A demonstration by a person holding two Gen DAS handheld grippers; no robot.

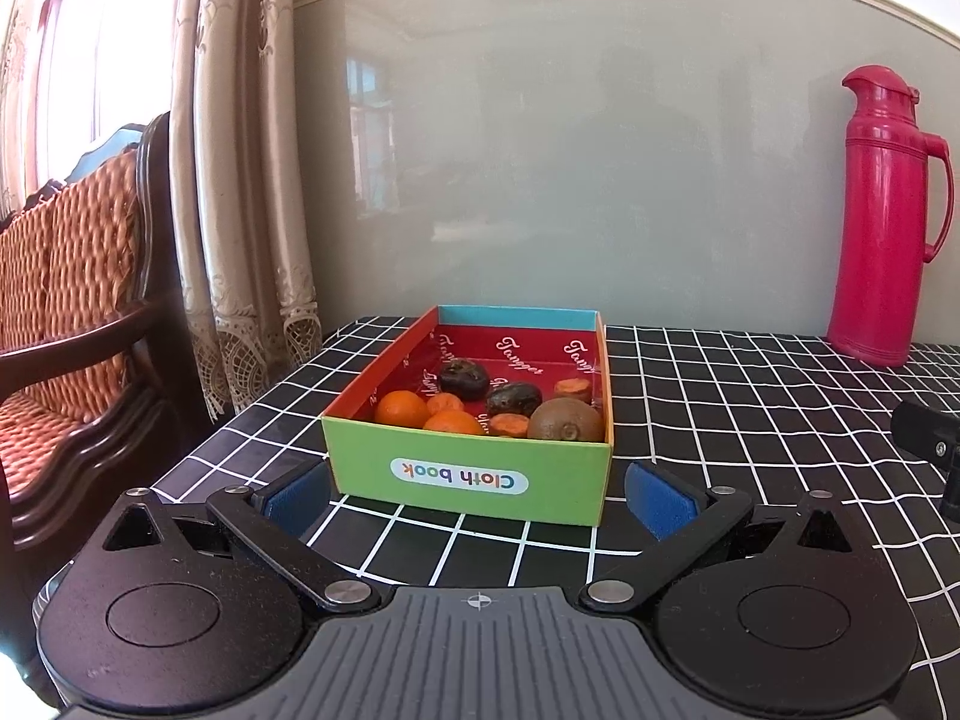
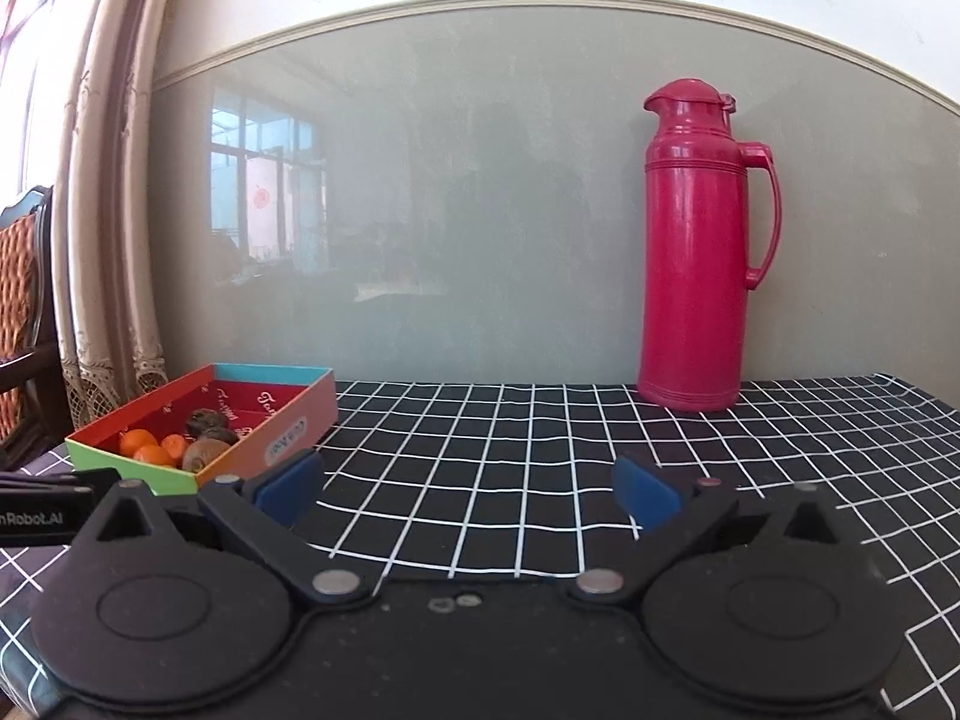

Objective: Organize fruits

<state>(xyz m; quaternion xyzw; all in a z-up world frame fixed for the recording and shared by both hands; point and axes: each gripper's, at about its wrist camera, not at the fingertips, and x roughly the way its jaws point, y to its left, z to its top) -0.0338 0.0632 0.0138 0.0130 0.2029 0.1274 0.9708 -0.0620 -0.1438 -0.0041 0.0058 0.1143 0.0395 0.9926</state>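
So everything here sits relative to the cardboard box (image 1: 468, 468), the colourful one with a green front wall and a "Cloth book" sticker that reads upside down from the left wrist camera. It's on a black tablecloth (image 1: 720, 420) with a white grid. All the fruit is inside the box, bunched toward the green wall: a kiwi (image 1: 565, 420) in the near right corner, a round orange (image 1: 401, 408) in the near left corner, a second orange (image 1: 452, 422) just right of it, some smaller orange pieces (image 1: 509, 425) between them and the kiwi, and two dark wrinkly fruits (image 1: 462, 378) a bit further back. Can't say what those dark ones are. The left gripper (image 1: 477, 498) sits low, right in front of the green wall, its blue pads (image 1: 657, 498) spread wider than the box and holding nothing. The right gripper (image 2: 468, 489) is off to the box's right, over bare cloth, spread wide too and empty. A tall pink thermos jug (image 2: 696, 252) stands well to the right of the box, against the grey wall panel (image 2: 450, 210). Left of the box there's a beige curtain (image 1: 240, 180) and a wooden armchair (image 1: 78, 276).
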